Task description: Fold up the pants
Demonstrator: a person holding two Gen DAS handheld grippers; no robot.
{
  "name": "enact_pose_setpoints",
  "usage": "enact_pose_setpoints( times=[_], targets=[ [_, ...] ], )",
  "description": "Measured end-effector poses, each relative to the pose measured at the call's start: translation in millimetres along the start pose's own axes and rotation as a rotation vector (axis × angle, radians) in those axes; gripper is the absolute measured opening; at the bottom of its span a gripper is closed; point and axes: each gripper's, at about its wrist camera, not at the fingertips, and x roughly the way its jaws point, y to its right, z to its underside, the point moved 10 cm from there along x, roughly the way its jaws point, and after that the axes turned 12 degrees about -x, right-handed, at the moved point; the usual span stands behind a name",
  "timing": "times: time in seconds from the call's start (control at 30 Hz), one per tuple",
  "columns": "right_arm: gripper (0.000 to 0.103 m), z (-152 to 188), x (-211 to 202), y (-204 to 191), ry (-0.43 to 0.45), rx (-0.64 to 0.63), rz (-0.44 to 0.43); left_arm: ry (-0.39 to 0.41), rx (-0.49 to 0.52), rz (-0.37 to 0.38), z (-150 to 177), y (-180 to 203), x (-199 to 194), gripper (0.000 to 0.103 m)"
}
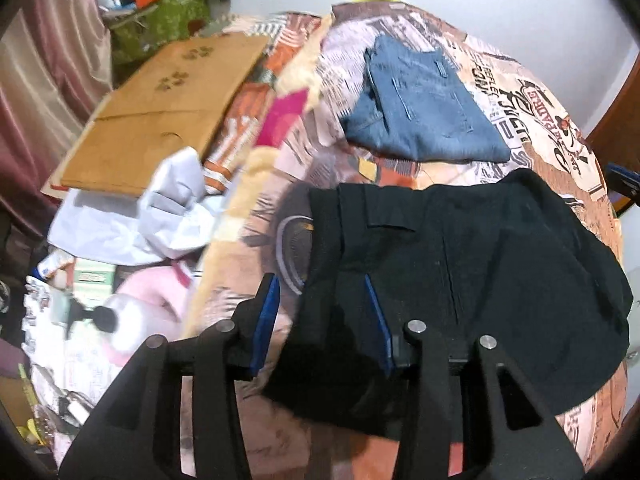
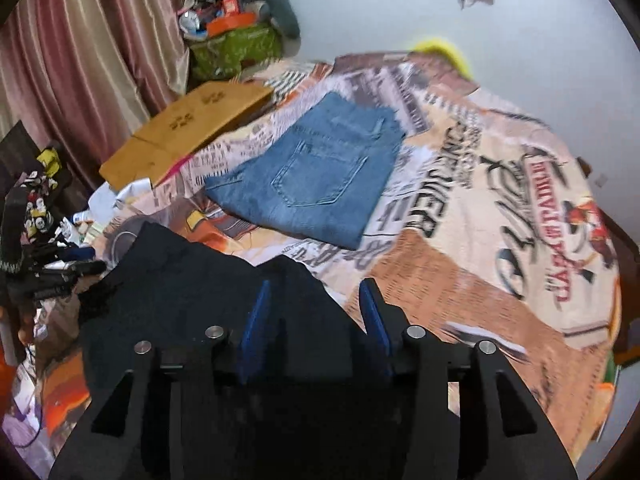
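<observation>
Right wrist view, right hand-held gripper [image 2: 314, 308] parted above black pants [image 2: 192, 280] edge, left hand-held gripper [image 1: 322, 300] parted.

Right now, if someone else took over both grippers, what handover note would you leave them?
Left gripper: open, nothing between its pads, above the black pants.
Right gripper: open, empty, over the same pants' edge.
Black pants lie folded on the printed bedspread, nearest you. Folded jeans lie farther back.
Done: both pairs look folded.
Left: perhaps tidy the black pair's uneven edges; I see no other pants for certain.
</observation>
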Motion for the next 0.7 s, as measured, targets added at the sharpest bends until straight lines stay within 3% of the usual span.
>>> enact_pose_setpoints(
  times=[0.13,0.2,0.27,0.63,0.7],
  targets=[
    [0.043,19,-29,-1,0.015,0.017,0.019,-0.019,0.002,-0.020,11,-5,-11,0.050],
    [0.043,30,-37,-2,0.014,0.021,0.023,-0.037,-0.014,-0.023,18,-8,-11,0.061],
    [0.043,41,-44,-6,0.014,0.028,0.024,-0.060,-0.049,-0.009,28,-10,-10,0.066],
    [0.043,122,-52,-22,-0.052,0.094,0.037,-0.224,-0.184,0.105,78,8,17,0.065],
    [0.043,139,-47,-22,-0.080,0.114,0.045,-0.211,-0.188,0.077,79,10,21,0.055]
  ],
)
